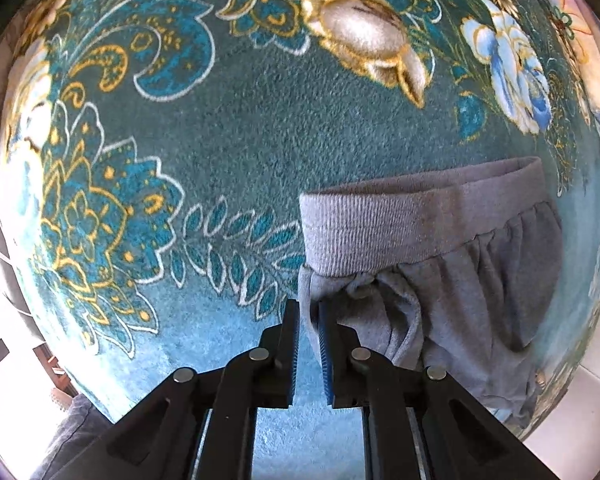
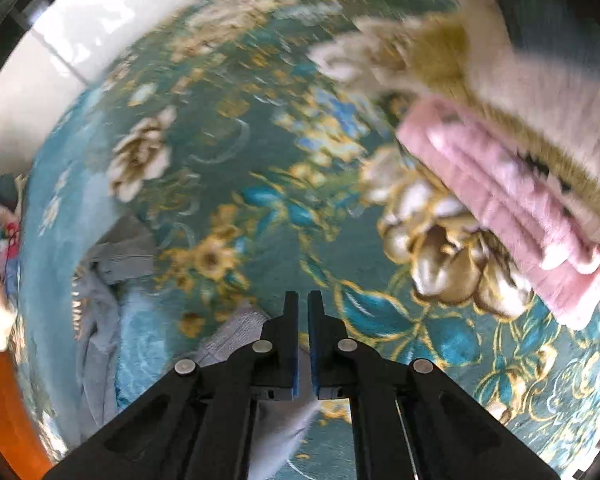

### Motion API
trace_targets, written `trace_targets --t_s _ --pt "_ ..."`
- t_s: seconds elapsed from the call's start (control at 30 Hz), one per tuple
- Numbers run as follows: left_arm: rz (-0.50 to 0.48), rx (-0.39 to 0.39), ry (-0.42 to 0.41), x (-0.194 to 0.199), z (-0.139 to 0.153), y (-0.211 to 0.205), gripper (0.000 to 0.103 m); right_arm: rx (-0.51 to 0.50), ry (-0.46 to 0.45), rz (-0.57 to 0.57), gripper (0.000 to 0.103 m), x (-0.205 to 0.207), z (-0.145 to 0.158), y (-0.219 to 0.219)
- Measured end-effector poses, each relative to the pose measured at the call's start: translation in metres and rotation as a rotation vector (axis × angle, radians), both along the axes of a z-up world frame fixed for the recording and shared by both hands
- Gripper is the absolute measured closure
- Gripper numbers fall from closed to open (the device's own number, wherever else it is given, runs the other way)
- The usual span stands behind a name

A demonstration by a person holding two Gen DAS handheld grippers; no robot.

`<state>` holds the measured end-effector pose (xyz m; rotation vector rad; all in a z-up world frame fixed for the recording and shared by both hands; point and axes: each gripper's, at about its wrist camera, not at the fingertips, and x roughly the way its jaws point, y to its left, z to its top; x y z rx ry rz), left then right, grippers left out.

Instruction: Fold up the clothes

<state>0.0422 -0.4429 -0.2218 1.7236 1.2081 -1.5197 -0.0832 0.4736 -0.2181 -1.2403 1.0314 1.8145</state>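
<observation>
Here, left tool point(image 1: 309, 322) pinching one grey garment point(image 1: 440, 264); two tools visible.

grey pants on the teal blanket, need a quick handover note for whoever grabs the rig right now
Left gripper: fingers shut on the grey pants, pinching a fabric edge just below the ribbed waistband.
Right gripper: fingers nearly together; grey cloth lies beneath them, but the blurred view does not show whether they hold it.
The pants lie bunched on the floral blanket, not yet flat or folded. Folded pink and cream pieces sit at the right wrist view's upper right.
Done: one side gripped near the waist.
Left: confirm the right grip, spread the pants flat, fold, probably add to the stack.
</observation>
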Motion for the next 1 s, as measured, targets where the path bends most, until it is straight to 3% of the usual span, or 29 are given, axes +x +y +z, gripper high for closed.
trace_targets --t_s 0.13,0.17,0.2,0.3,0.53,0.77,0.83,0.93,0.97,1.0 --pt "0.023 -0.017 0.022 0.01 0.0 -0.008 0.076 -0.087 0.063 -0.037 0.096 0.024 -0.011 -0.013" --pt "0.036 -0.019 0.033 0.014 0.0 -0.011 0.073 -0.12 0.067 -0.039 0.087 0.03 -0.016 -0.02" --pt "0.048 -0.022 0.039 0.033 0.002 -0.024 0.068 -0.153 0.07 -0.041 0.078 0.036 -0.022 -0.028" --pt "0.075 -0.03 0.052 0.099 0.008 -0.067 0.054 -0.243 0.079 -0.051 0.077 0.051 -0.041 -0.048" --pt "0.111 0.004 0.125 0.118 0.001 -0.082 0.053 -0.318 0.159 -0.138 0.076 0.054 -0.058 -0.067" --pt "0.11 0.067 0.219 0.137 0.006 -0.093 0.05 -0.325 0.143 -0.126 0.076 0.05 -0.058 -0.072" --pt "0.121 0.067 0.212 0.128 0.015 -0.083 0.049 -0.322 0.136 -0.135 0.076 0.049 -0.061 -0.075" --pt "0.136 0.068 0.192 0.079 0.008 -0.06 0.049 -0.308 0.133 -0.177 0.076 0.047 -0.064 -0.078" --pt "0.132 0.062 0.183 0.069 0.004 -0.059 0.051 -0.308 0.129 -0.189 0.079 0.048 -0.063 -0.078" --pt "0.127 0.049 0.17 0.065 0.003 -0.059 0.051 -0.308 0.124 -0.198 0.091 0.048 -0.062 -0.078"
